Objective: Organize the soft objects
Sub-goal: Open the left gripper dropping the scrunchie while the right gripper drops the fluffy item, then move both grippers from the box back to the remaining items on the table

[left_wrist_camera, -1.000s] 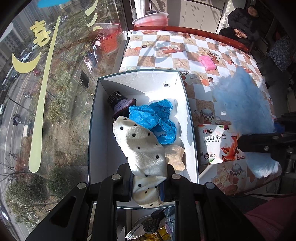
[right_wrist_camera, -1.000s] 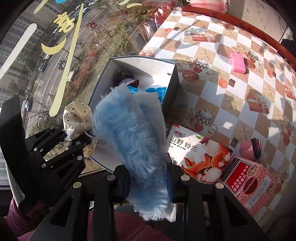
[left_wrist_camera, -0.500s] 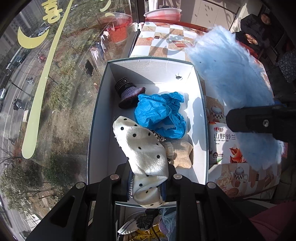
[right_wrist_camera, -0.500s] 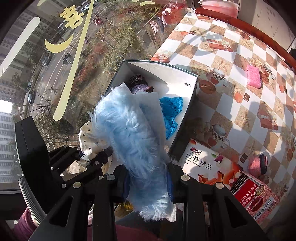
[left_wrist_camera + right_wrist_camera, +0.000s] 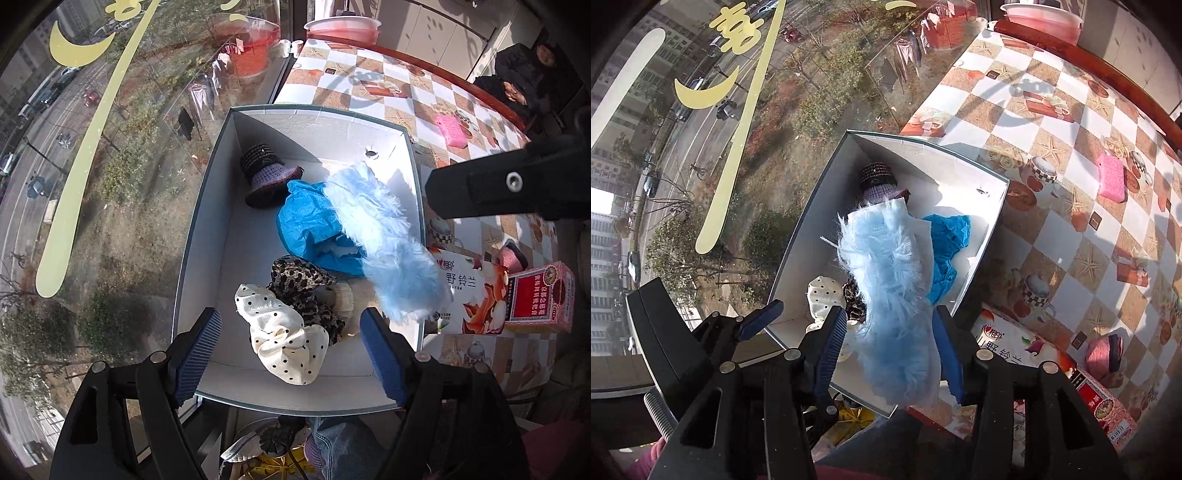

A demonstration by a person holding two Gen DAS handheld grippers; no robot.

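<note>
Left tongs (image 5: pixel 290 349) gape wide over the white cardboard box (image 5: pixel 207 206); cream polka-dot sock (image 5: pixel 282 338) lies loose inside between them. Right tongs (image 5: pixel 892 341) also spread, fluffy light-blue fabric piece (image 5: pixel 894 291) between the fingers, draped over the box's right wall.

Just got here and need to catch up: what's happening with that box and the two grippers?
A person is sorting soft things into the white box by the window. The left gripper is open above the polka-dot sock, which lies in the box. The right gripper looks open too; the fluffy blue piece hangs between its fingers, draped over the box's right wall.
</note>
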